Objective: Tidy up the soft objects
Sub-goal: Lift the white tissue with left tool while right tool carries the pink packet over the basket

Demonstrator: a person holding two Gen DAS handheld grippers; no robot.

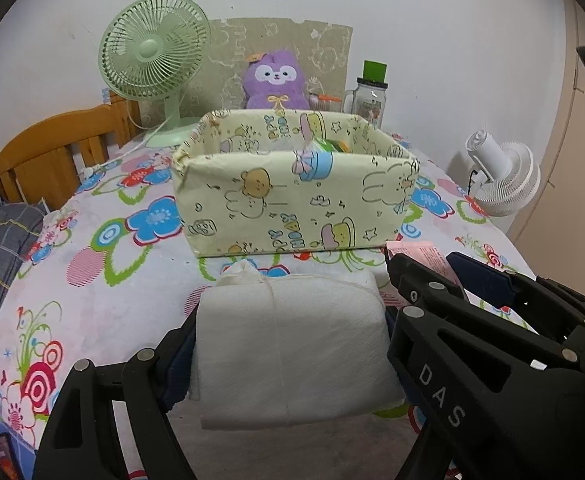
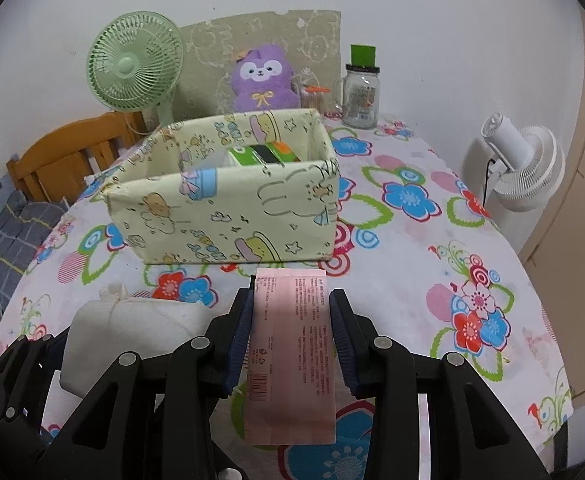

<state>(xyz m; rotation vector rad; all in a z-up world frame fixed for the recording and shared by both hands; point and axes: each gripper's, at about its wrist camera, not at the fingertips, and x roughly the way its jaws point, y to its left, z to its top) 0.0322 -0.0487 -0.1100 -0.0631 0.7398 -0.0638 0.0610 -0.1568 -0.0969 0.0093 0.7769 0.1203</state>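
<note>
- The left gripper (image 1: 288, 344) is clamped on a white pack (image 1: 292, 344), one finger pressed against each side; the pack is held above the table's near edge.
- The white pack's long axis runs along the fingers, its knotted end pointing away toward the box (image 1: 292, 204).
- The right gripper (image 2: 290, 336) is clamped on a pink pack (image 2: 292, 356), its blue pads (image 2: 239, 340) pressed to both long edges.
- The pink pack is a flat oblong whose long axis also runs along the fingers: the far end points at the box, the barcode end lies back near the camera.
- Seen from the right wrist, the white pack (image 2: 132, 340) sits just left of the pink one, the two grippers side by side.
- The box, wrapped in pale yellow cartoon paper, stands open-topped at mid-table on the flowered cloth (image 2: 432, 280), with green and orange items (image 2: 264, 154) inside.
- Along the far edge stand a green fan (image 2: 134, 68), a purple plush (image 2: 262, 78) and a jar (image 2: 359, 96).
- A white fan (image 2: 528, 168) stands past the right edge.
</note>
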